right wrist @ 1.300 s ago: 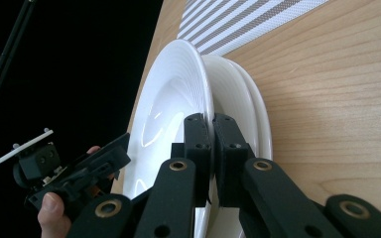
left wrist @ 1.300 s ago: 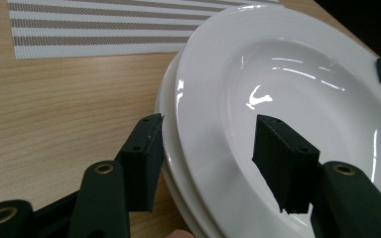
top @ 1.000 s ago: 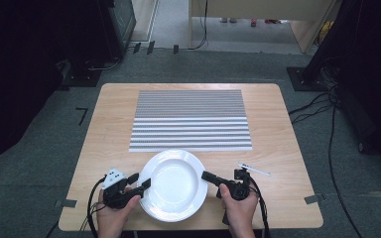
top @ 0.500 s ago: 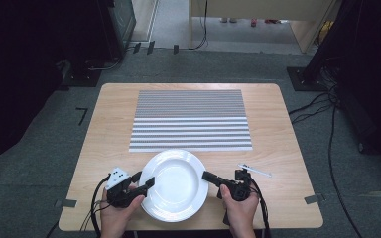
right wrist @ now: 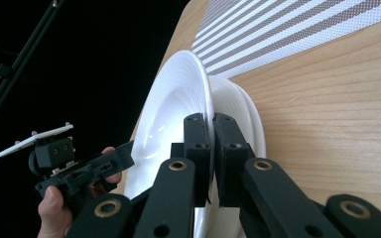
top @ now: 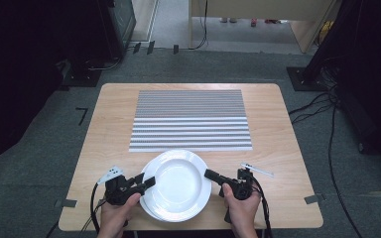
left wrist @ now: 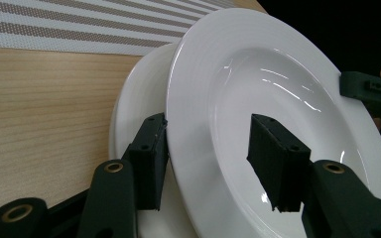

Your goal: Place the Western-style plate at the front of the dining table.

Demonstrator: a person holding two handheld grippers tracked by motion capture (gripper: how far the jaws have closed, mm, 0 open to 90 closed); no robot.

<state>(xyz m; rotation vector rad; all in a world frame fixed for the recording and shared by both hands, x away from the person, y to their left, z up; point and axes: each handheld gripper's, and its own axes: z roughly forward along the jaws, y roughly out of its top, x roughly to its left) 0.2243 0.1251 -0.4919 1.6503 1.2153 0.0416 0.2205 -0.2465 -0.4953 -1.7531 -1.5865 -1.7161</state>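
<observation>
A person works two hand-held claws at a wooden counter [top: 278, 129], one on each side of a stack of white plates. The top plate [top: 178, 183] sits w/ its rim raised off the lower plate [left wrist: 139, 99], near the counter's front edge, just in front of a striped placemat [top: 191, 119].

The right claw [top: 212, 175] is clamped on the top plate's right rim: in the right gripper view its jaws are pressed nearly together w/ the thin rim between them. The left claw [top: 147, 181] is apart. In the left gripper view one jaw sits under the rim, in the gap between the two plates, and the other hangs over the plate's bowl w/ clear space to the china.

The arrangement looks deliberate. A wide, shallow plate gripped at one edge would tip, so opposite-side holds make sense, and the lift on the right appears to open the gap the left jaw needs to get underneath. Likely step in hand: securing the 2nd grip before separating the top plate from the stack. Glazed china is slick, so a pinch on the rim alone could slip.
</observation>
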